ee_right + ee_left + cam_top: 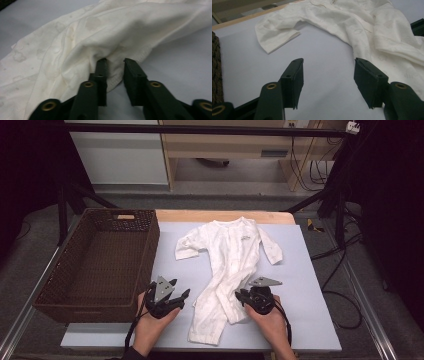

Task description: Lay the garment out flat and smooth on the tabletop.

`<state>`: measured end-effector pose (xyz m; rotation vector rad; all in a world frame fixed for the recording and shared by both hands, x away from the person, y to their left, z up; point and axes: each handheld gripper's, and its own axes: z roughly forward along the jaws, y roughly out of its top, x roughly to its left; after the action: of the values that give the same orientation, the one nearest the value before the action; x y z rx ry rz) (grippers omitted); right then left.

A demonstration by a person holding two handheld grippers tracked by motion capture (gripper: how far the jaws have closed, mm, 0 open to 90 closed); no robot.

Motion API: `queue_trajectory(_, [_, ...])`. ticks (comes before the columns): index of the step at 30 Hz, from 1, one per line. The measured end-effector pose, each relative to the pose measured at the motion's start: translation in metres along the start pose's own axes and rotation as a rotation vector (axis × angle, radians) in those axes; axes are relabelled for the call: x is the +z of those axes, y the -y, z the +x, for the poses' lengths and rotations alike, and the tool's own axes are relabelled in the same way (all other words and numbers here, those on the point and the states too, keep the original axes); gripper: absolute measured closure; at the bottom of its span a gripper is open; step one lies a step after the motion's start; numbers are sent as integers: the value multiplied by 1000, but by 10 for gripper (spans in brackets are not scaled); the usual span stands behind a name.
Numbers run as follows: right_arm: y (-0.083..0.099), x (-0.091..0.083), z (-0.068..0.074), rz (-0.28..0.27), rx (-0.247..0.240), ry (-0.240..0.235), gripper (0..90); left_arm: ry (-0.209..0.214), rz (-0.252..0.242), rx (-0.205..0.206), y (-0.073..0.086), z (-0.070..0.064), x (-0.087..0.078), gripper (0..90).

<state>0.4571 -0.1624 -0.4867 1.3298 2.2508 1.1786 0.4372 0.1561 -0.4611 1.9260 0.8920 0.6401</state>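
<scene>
A white baby romper [232, 255] lies spread on a pale blue mat [300, 270], sleeves toward the far side and legs toward me. My left gripper [181, 289] rests on the mat just left of the legs, open with bare mat between its jaws [328, 61]; the romper [362, 22] lies ahead and to its right. My right gripper [241, 296] sits at the right leg's edge. Its jaws [115, 60] stand a narrow gap apart with the hem of the romper [100, 32] reaching between their tips.
A large brown wicker basket [150, 245] with nothing in it stands at the left, close to my left hand. The wooden table edge [220, 216] runs behind the mat. Black frame legs and cables stand on the floor at the right.
</scene>
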Motion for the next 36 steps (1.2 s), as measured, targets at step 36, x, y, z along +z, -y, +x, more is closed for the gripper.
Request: queue_trajectory(36, [36,-66,-11,-3,-54,99,592,-19,-5,-5,0,5,-3,414])
